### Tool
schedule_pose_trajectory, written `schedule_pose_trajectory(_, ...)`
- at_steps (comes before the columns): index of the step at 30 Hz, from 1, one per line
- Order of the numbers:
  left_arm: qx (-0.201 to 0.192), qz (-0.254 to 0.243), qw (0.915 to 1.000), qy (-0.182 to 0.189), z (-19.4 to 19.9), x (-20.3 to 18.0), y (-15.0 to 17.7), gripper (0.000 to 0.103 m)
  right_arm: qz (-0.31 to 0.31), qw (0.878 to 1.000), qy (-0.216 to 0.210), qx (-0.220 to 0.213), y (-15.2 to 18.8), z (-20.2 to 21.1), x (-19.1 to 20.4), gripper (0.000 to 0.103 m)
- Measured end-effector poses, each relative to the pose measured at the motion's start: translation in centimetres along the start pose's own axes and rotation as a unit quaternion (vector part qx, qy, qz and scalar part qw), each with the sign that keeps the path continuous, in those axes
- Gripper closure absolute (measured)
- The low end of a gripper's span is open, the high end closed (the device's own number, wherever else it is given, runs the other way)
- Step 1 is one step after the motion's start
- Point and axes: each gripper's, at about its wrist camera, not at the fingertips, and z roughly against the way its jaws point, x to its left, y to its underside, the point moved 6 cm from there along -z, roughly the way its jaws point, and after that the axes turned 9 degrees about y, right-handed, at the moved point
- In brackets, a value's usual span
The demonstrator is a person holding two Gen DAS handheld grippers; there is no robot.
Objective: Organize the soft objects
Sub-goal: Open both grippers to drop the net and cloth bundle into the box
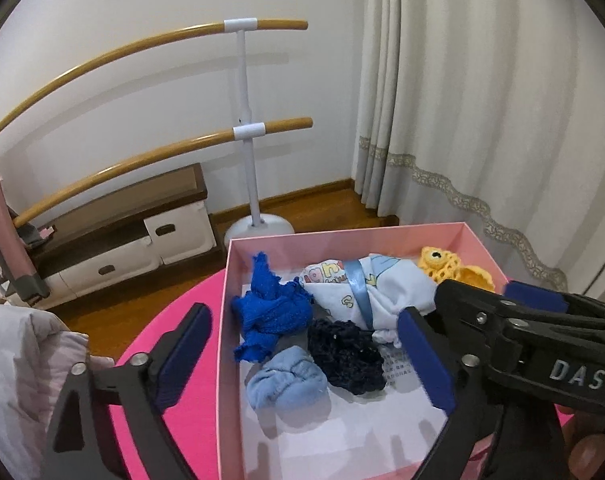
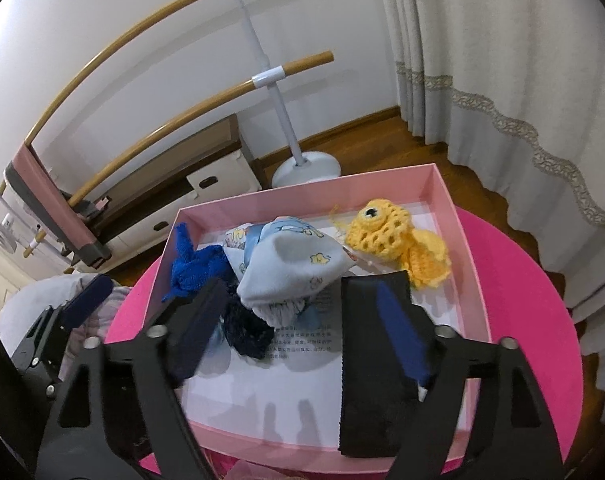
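The pink box (image 2: pixel 454 216) sits on a round magenta table (image 2: pixel 534 304) and holds 5 soft things. Nearest lie a light-blue sock (image 1: pixel 286 380) and a dark navy knit (image 1: pixel 342 354), touching. Behind them are a royal-blue cloth (image 1: pixel 270 312), a printed white bundle (image 2: pixel 290 264) tied with ribbon, and a yellow crochet toy (image 2: pixel 394 240) near the far right corner. The left gripper (image 1: pixel 306 360) gapes wide, straddling the box's left wall. The right gripper (image 2: pixel 302 328) hangs wide above the bundle, empty. The box's near floor shows bare paper. Beyond stand a barre (image 1: pixel 246 128) and curtain (image 1: pixel 482 100).

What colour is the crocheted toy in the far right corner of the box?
Yellow, with a dark eye. The crocheted toy shows best in the right wrist view.
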Motion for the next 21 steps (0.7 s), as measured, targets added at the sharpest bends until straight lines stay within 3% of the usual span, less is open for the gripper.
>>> schedule_pose_trajectory(1,-0.003,-0.001,1.0,-0.004,0.1,0.0,0.0,0.001,-0.001,1.0,-0.002,-0.002,0.0,0.2,-0.1,0.001)
schedule_pose_trajectory(2,-0.006,-0.003,0.9999,-0.009,0.2,0.0,-0.1,0.0,-0.002,1.0,-0.002,-0.004,0.2,0.5,-0.1,0.0)
schedule_pose_trajectory(11,-0.021,-0.003,0.9995,-0.022,3.2,-0.8,2.0,0.0,-0.01,1.0,0.003,-0.025,1.0,3.2,-0.7,0.0)
schedule_pose_trajectory(21,-0.044,-0.006,0.9986,-0.028,10.7,-1.3,5.1,0.0,-0.016,0.998,-0.005,-0.063,3.0,8.8,-1.2,0.0)
